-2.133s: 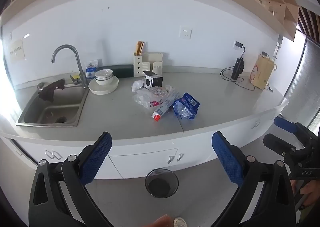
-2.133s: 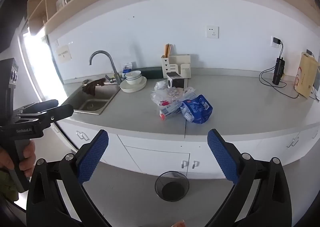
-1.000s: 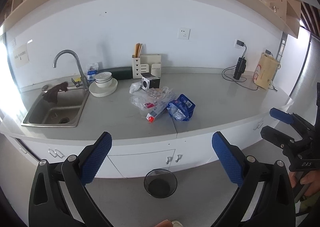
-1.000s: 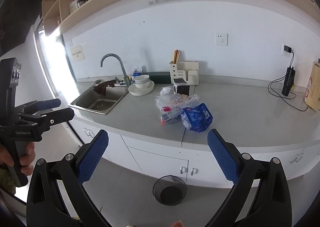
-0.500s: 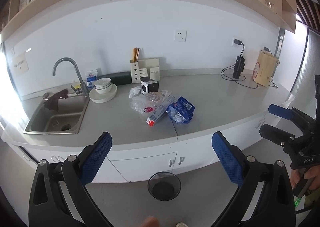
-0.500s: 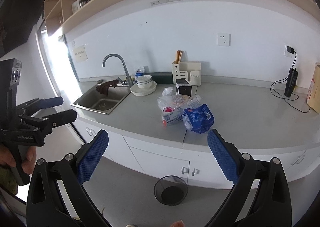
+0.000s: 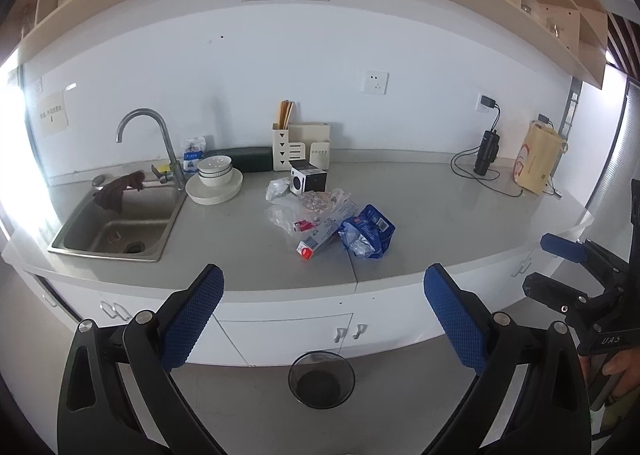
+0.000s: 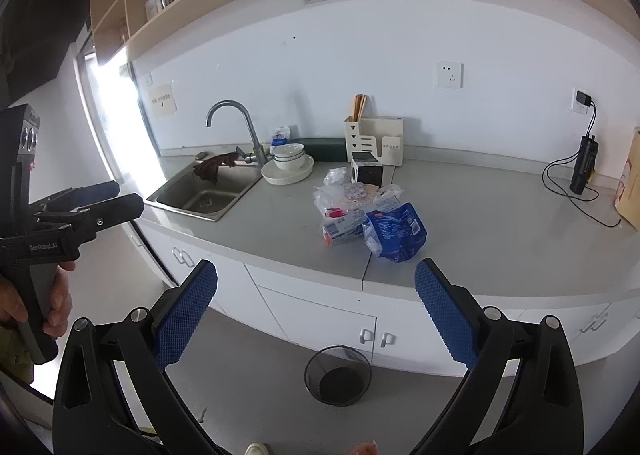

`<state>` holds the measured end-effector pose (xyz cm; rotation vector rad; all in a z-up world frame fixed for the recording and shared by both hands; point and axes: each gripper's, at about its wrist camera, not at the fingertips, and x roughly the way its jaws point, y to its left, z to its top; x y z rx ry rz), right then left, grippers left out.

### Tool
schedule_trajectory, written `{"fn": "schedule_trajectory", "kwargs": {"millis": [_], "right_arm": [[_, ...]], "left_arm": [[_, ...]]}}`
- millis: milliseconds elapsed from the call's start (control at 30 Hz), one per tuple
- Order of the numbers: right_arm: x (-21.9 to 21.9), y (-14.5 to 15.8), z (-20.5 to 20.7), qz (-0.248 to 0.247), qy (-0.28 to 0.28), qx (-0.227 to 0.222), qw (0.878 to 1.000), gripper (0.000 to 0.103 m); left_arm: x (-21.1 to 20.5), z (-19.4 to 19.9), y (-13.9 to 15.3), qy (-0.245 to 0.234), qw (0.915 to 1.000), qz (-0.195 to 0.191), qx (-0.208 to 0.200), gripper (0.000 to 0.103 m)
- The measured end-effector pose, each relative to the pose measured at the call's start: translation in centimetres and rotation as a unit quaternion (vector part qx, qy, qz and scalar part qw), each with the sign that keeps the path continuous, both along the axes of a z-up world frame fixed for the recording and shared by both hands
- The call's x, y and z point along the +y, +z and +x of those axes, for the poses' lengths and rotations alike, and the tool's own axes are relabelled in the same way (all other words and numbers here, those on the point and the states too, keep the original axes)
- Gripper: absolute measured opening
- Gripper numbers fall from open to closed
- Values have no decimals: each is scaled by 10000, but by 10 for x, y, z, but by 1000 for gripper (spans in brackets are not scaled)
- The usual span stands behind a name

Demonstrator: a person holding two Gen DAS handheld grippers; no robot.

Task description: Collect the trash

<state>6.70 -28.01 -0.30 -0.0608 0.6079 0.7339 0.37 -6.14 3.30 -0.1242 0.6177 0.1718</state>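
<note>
On the grey countertop (image 7: 420,211), near its front edge, lies the trash: a crumpled blue bag (image 7: 368,235) touching a small carton (image 7: 316,241), with clear plastic wrappers (image 7: 308,207) heaped just behind. A black mesh bin (image 7: 322,379) stands on the floor below. Well short of the counter, the left gripper (image 7: 322,319) and right gripper (image 8: 316,315) hang with jaws spread wide, holding nothing. The sink (image 7: 116,227) sits to the left.

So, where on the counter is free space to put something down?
Bare counter lies between the blue bag and the charger cable, and between the sink and the trash pile. Around the black box and the plate it is crowded.
</note>
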Motion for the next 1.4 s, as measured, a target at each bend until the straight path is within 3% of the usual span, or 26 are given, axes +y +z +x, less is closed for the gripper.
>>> {"fn": "schedule_trajectory", "kwargs": {"millis": [400, 900, 1133, 1400], "right_arm": [[0, -2, 15, -42, -46, 123, 9999, 101], [1, -7, 64, -55, -354, 297, 9989, 101], [22, -16, 106, -162, -692, 444, 9965, 101], [65, -30, 171, -261, -1177, 645, 9906, 101]], "left_arm": [[-1, 9, -5, -139, 9999, 17, 101, 98], [20, 57, -3, -145, 9998, -72, 74, 97], [53, 106, -11, -359, 9991, -133, 156, 97], [103, 198, -27, -989, 9944, -226, 279, 97]]}}
